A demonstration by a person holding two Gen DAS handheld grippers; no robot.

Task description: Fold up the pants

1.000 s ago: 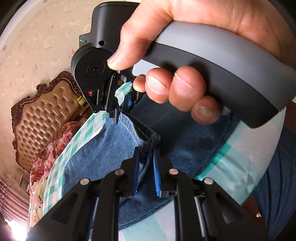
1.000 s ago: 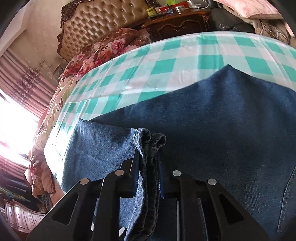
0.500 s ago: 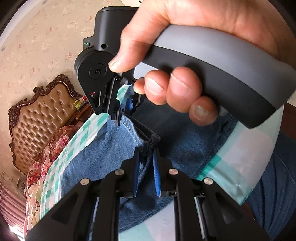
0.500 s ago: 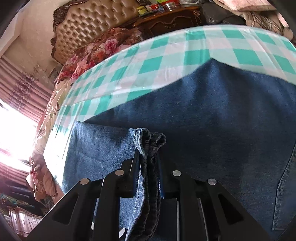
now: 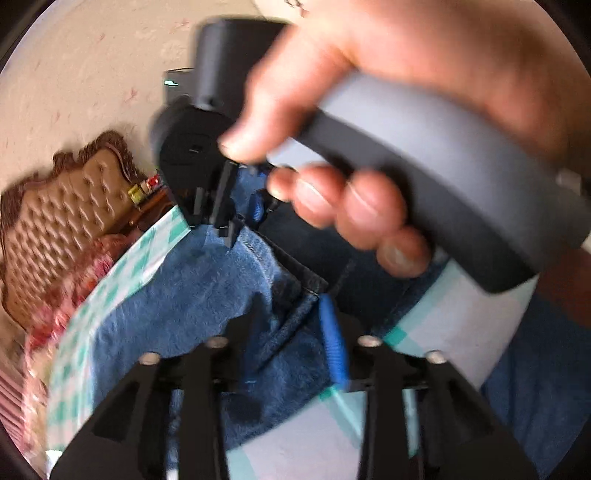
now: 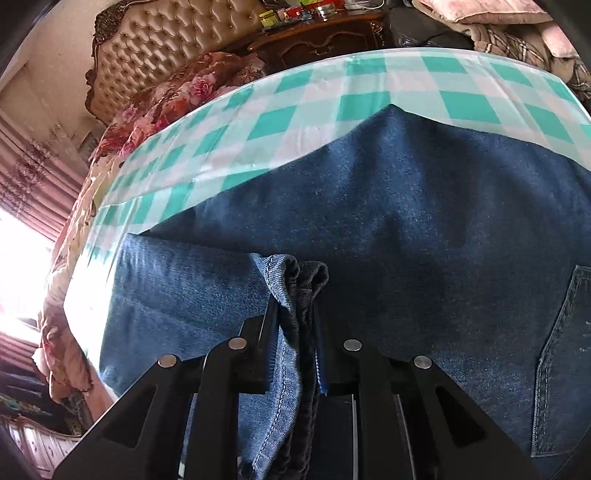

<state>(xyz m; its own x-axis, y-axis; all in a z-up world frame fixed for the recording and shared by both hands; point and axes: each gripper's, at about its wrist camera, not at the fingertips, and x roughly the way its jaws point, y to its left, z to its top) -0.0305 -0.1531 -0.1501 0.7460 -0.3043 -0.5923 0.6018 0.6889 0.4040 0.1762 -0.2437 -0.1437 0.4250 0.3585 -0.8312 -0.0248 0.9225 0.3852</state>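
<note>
Pinching hem of jeans (image 6: 424,229) in right hand-held gripper (image 6: 295,317) | left hand-held gripper (image 5: 295,325) spread open, hem loose between | fold is being laid flat on desk (image 6: 369,85)

You've got teal-white checked tablecloth (image 6: 295,122) over work surface. Behind it: tufted tan headboard (image 6: 155,48) w/ carved dark frame, floral red-pink bedding (image 6: 177,96) just below it. Dark wood nightstand (image 6: 325,37) right of headboard, small jars/tins on top, too small to ID. Pile of blankets (image 6: 517,33) far right. Pink curtains (image 6: 33,184) at left, bright window glare below. Patterned beige wallpaper (image 5: 92,74) in left view, blurred.
</note>
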